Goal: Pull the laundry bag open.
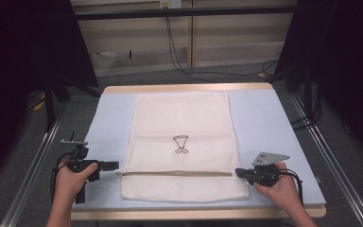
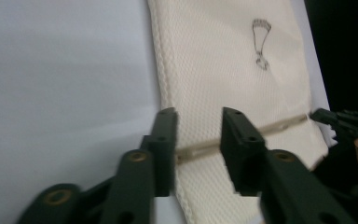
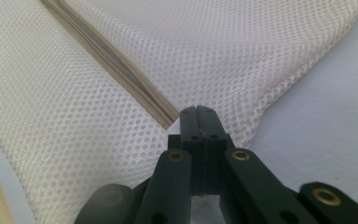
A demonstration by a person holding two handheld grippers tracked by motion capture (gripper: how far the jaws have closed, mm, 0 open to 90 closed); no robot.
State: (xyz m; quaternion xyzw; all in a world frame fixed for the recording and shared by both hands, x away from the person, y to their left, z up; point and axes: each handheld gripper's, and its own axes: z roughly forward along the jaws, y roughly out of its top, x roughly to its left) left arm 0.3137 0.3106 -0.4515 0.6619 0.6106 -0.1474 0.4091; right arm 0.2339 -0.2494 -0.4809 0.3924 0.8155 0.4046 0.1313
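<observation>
Matt mesh cloth bag (image 1: 179, 142) – seemingly wooden table edge (image 1: 189, 88)

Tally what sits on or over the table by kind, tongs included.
White mesh bag with a beige zipper: 1
Blue table mat: 1
Hand-held tongs: 2, left tongs with jaws apart at the zipper's left end, right tongs closed at its right end
Total: 4

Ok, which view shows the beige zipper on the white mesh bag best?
The right gripper view: the beige zipper runs close and sharp to the shut right gripper. The high view shows its whole line, small; the left gripper view shows it blurred between open jaws.
</observation>
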